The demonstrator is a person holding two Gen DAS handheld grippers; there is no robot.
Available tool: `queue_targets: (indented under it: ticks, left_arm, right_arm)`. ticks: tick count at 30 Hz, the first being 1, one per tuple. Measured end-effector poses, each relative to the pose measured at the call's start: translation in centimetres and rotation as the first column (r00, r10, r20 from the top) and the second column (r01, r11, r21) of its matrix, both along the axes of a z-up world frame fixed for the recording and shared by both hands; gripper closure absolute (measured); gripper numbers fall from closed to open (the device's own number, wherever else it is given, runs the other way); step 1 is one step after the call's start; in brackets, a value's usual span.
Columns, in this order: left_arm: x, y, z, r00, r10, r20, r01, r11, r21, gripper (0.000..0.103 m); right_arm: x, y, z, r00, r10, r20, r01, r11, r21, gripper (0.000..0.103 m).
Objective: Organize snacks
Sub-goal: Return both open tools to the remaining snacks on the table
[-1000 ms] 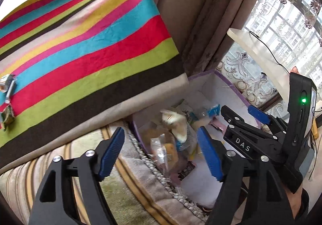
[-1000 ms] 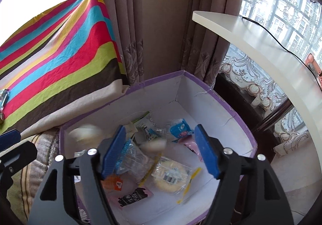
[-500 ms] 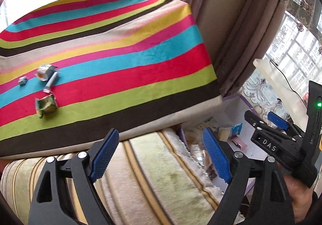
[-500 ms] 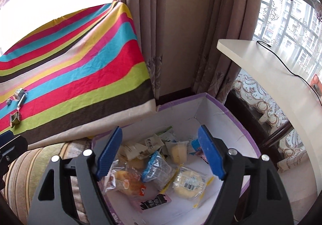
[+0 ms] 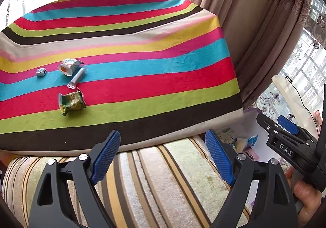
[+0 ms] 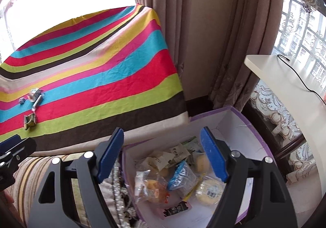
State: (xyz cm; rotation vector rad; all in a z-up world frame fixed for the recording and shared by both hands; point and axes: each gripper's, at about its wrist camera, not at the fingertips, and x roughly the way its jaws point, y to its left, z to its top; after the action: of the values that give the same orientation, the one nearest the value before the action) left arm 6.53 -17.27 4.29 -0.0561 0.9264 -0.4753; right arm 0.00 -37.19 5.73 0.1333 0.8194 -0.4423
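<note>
Several snacks lie on the striped tablecloth [image 5: 142, 60]: a green packet [image 5: 72, 102], a silver tube [image 5: 76, 78], a white-orange packet [image 5: 69, 65] and a small blue candy [image 5: 41, 72]. They also show small at the left of the right wrist view, with the green packet [image 6: 30, 121] nearest. A purple-rimmed white box [image 6: 240, 124] holds several wrapped snacks [image 6: 177, 175]. My left gripper [image 5: 162, 159] is open and empty above the striped sofa, short of the table. My right gripper [image 6: 162, 158] is open and empty above the box's left part.
A striped sofa cushion [image 5: 163, 183] lies between the table and me. Beige curtains [image 6: 183, 34] hang behind the box. A white shelf [image 6: 289, 79] with a black cable stands at the right, before a window.
Both grippers rose and pulled back from the box. The left one swung left toward the table, bringing the snacks on the cloth into view. Both stayed open and empty.
</note>
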Motion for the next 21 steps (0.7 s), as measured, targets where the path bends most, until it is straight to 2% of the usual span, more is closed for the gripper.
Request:
queue_targets:
  ticks: [11, 21]
  left_arm:
    - [0.1, 2.5, -0.2, 0.998, 0.064, 0.006, -0.064, 0.998, 0.026, 0.019]
    - [0.9, 7.6, -0.7, 0.985, 0.174, -0.014, -0.174, 0.985, 0.021, 0.018]
  right_arm:
    - [1.9, 5.0, 0.0, 0.99, 0.138, 0.001, -0.138, 0.989, 0.054, 0.025]
    - [3.3, 8.1, -1.1, 0.977, 0.21, -0.032, -0.207, 0.975, 0.079, 0.025]
